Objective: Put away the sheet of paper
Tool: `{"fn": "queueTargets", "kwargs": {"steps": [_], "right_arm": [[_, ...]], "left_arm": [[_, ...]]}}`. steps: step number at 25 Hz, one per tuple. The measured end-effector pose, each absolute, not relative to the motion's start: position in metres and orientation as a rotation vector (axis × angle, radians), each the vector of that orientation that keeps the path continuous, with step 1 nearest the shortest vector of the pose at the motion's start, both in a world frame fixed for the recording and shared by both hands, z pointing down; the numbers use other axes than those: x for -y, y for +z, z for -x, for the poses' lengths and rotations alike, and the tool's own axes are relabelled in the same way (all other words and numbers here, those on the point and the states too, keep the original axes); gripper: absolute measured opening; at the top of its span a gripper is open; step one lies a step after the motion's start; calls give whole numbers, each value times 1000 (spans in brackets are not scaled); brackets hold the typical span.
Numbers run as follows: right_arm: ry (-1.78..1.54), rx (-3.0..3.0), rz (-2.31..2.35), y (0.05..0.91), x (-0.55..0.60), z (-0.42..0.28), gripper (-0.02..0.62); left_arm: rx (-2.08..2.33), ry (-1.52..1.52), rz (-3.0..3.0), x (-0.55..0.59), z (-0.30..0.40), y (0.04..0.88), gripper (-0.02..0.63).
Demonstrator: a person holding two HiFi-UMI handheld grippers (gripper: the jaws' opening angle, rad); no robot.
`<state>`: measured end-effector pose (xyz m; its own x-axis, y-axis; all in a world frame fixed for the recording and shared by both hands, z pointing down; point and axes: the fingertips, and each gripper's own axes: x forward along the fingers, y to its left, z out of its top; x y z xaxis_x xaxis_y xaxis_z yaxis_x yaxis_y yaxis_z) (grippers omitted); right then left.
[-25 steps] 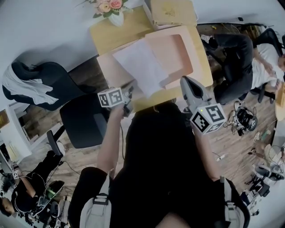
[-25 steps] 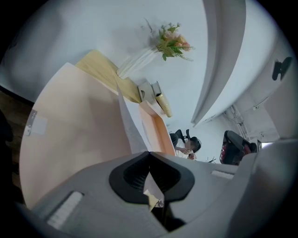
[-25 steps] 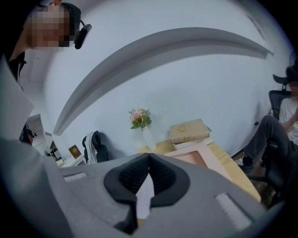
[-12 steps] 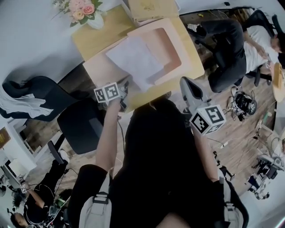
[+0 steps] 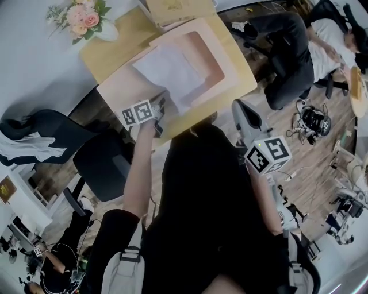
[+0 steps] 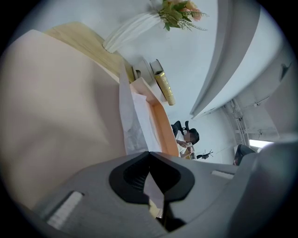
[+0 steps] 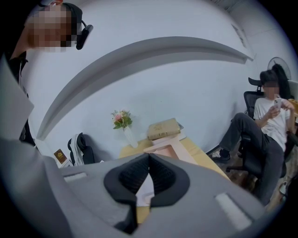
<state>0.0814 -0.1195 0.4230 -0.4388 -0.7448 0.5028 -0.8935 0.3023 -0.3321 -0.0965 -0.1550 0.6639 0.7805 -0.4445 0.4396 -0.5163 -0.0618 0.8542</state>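
The left hand-held gripper (image 6: 149,153) is seen with its jaws pressed together, and the near edge of the sheet of paper (image 5: 171,72) runs straight into the closed tips. The sheet is judged to be pinched there, though the contact itself is masked by the jaw bodies. The gripper is rolled so that its pinch line lies about flat with the pink tray (image 5: 123,89), at the tray's near-left edge.

From those tips the sheet is spread away toward the tray's far side, its long axis pointing roughly along the gripper's own line of sight. Its far part is laid over the tray's open recess, and its near part over the flat pink panel left of that recess.

The right hand-held gripper (image 7: 149,155) is likewise closed, with nothing between its jaws. It is held raised and well apart from the tray, off the tray's near-right corner, and is aimed toward it. The left one is therefore much the nearer, and the coming move is judged to turn on it: the sheet would have to be carried along its long axis, further over the recess. A thin sheet held by one edge is likely to buckle if pushed.

The tray is carried by a wooden counter (image 5: 112,49). A vase of flowers (image 5: 106,31) is stood off the tray's far-left side, and a tan book (image 5: 172,7) is laid at its far side.
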Motion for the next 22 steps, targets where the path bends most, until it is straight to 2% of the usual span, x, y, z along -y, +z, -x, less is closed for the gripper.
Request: {"fn": "queueTargets", "kwargs": {"steps": [11, 22], "right_arm": [[851, 2301, -1518, 424, 116, -91, 2], [855, 2268, -1551, 426, 109, -111, 2]], "left_arm": [[977, 5, -1605, 188, 127, 676, 9], [920, 9, -1597, 195, 80, 683, 9]]}}
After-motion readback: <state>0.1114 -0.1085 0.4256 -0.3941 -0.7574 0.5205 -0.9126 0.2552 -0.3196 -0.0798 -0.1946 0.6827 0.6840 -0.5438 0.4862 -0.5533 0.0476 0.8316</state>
